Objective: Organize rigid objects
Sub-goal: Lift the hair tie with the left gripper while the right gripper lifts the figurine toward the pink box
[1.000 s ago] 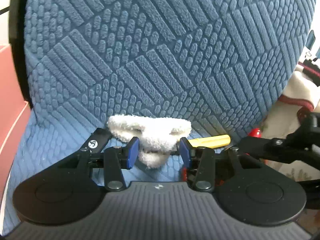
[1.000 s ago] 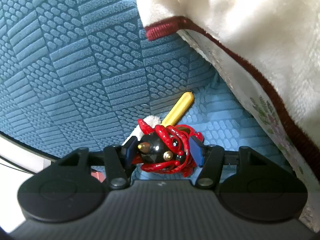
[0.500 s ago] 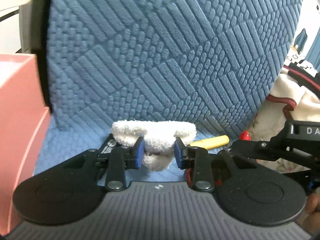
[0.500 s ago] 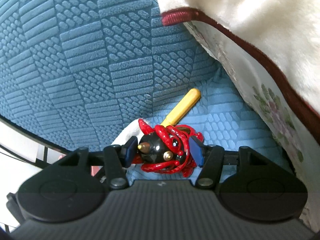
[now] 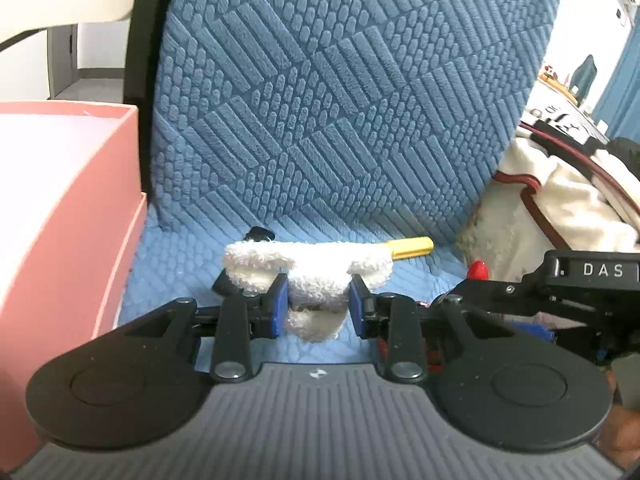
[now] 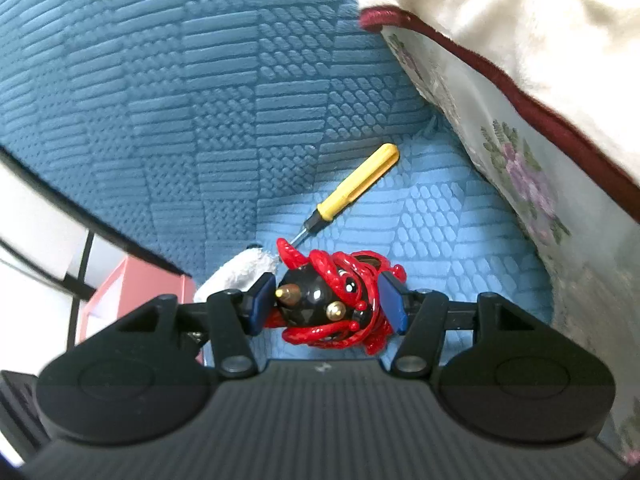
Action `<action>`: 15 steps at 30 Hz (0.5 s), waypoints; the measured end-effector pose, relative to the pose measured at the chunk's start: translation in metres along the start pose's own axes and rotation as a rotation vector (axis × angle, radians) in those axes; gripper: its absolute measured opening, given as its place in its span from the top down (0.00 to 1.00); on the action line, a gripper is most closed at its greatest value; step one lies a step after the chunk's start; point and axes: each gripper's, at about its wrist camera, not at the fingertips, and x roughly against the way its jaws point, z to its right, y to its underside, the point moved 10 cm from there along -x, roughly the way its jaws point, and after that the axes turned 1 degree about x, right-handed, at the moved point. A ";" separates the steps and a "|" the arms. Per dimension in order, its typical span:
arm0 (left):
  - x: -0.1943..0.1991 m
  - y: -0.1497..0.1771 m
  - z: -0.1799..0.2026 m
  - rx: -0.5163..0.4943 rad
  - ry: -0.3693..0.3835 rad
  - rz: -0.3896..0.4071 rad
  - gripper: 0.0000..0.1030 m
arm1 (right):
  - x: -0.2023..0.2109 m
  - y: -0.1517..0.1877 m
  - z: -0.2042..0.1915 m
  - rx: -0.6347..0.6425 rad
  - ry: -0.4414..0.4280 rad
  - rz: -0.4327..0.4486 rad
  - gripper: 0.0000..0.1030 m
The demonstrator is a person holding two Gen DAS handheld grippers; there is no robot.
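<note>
The left tool (image 5: 318, 307) is closed on a white fluffy item (image 5: 308, 270), whose lower lobe is pinched between the blue pads (image 5: 279, 308) while its wider top spreads above them. The right tool (image 6: 327, 303) is clamped on a red-and-black figurine (image 6: 332, 298), a glossy black ball wrapped in red coils and set with small brass studs. Both tools are held over the light-blue seat cushion (image 6: 440, 216) of a chair, with the patterned blue backrest (image 5: 340, 100) at the far side.

A yellow-handled screwdriver (image 6: 352, 188) lies on the seat beyond the figurine, its handle pointing far and to the right, its metal tip near the figurine; whether the two touch cannot be told. A pink box (image 5: 60, 208) stands at the left of the seat, and a cream blanket with dark red trim (image 6: 520, 60) lies at the right.

The white item looks soft and light; it is likely to compress and sag, so a hold through its thick middle, as taken now, seems safest. The figurine appears hard, smooth and possibly brittle at its thin red coils; slipping on the glossy ball is a risk, and pressure is better placed on the round body than on the coils. The screwdriver is judged stiff and light, best taken across the ribbed yellow handle, since the thin shaft would offer little purchase. The pink box is probably the place where these things are to be gathered.
</note>
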 end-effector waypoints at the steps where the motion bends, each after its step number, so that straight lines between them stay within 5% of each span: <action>1: 0.006 0.003 -0.001 -0.005 0.007 0.000 0.65 | 0.001 0.001 0.000 0.010 0.013 -0.002 0.42; 15: 0.058 0.046 -0.005 -0.049 0.080 -0.044 0.65 | 0.035 0.058 -0.002 0.080 0.154 0.004 0.42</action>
